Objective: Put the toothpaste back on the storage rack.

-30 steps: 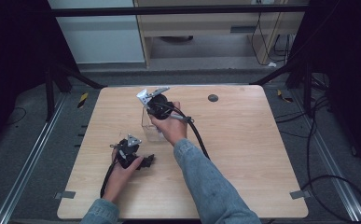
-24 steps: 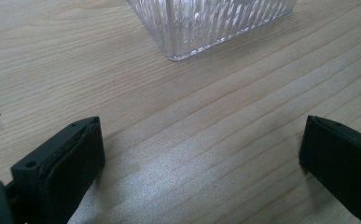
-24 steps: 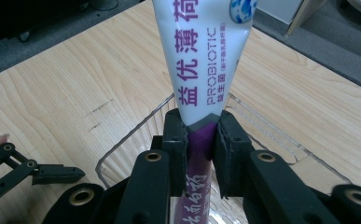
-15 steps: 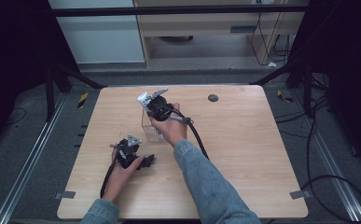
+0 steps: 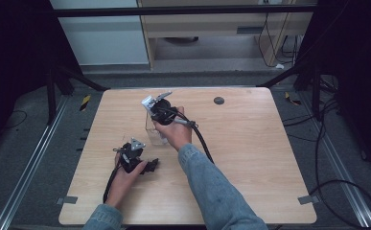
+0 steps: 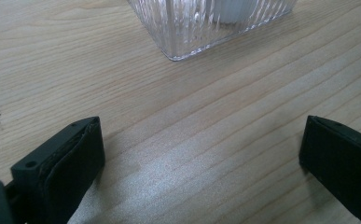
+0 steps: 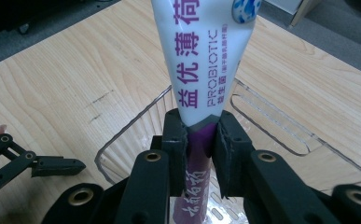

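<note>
My right gripper (image 7: pixel 200 140) is shut on a white and purple toothpaste tube (image 7: pixel 201 56) printed "PROBIOTIC", gripping it where white meets purple. The tube hangs upright over a clear plastic box (image 7: pixel 271 126), its purple end down inside. In the high view the right gripper (image 5: pixel 153 111) is above the clear box (image 5: pixel 154 132) at mid-table, with the tube (image 5: pixel 147 102) poking out at its far left. My left gripper (image 5: pixel 149 164) rests on the table in front of the box, jaws wide open. In the left gripper view, the left gripper (image 6: pixel 201 149) has bare wood between its jaws and the box's ribbed corner (image 6: pixel 206 23) just ahead.
A wooden table (image 5: pixel 250 158) carries everything. A small dark round disc (image 5: pixel 218 100) lies near the far edge. Cables (image 5: pixel 203 141) trail from both grippers toward the near side. Dark floor and metal frame rails surround the table.
</note>
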The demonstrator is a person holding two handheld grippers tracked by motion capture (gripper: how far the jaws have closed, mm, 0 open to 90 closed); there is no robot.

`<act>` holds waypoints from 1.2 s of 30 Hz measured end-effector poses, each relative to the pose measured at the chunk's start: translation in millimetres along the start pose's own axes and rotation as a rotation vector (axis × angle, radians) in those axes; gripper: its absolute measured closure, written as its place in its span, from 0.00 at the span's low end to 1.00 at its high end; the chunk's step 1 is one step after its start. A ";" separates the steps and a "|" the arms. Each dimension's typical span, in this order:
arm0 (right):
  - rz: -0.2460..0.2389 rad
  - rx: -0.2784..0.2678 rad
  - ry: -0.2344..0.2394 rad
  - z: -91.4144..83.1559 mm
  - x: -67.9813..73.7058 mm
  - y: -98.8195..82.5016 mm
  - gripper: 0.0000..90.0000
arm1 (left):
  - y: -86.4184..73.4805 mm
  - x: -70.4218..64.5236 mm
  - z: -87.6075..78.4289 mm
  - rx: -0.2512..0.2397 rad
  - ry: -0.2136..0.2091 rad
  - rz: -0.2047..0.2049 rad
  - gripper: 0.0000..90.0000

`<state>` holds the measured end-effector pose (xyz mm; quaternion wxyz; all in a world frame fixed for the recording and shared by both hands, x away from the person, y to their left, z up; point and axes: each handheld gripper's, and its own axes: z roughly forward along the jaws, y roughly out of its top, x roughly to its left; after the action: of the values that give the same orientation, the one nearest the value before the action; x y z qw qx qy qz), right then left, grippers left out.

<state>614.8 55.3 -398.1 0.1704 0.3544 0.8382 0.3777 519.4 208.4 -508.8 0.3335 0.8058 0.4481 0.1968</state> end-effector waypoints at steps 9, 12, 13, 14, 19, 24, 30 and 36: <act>0.017 0.009 0.002 3.4 1.8 3.0 0.83 | 0.0 0.0 0.0 0.000 0.000 0.000 0.00; 0.016 0.010 -0.001 4.5 1.7 3.8 0.83 | 0.0 0.0 0.0 0.000 0.000 0.000 0.00; 0.019 0.014 0.000 4.6 1.8 4.1 0.83 | 0.0 0.0 0.0 0.000 0.000 0.000 0.00; 0.018 0.013 0.000 5.0 1.4 4.3 0.83 | 0.0 0.0 0.0 0.000 0.000 0.000 0.00; 0.024 0.019 -0.002 6.1 1.2 5.0 0.84 | 0.0 0.0 0.0 0.000 0.000 0.000 0.00; 0.026 0.021 -0.005 5.7 -0.7 4.4 0.84 | 0.0 0.0 0.0 0.000 0.000 0.000 0.00; 0.024 0.020 -0.004 4.1 -0.6 4.6 0.84 | 0.0 0.0 0.0 0.000 0.000 0.000 0.00; 0.015 0.016 -0.002 -1.3 -1.0 4.1 0.87 | 0.0 0.0 0.0 0.000 0.000 0.000 0.00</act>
<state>616.7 55.8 -394.2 0.1655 0.3624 0.8384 0.3720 519.3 208.5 -508.8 0.3335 0.8058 0.4481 0.1967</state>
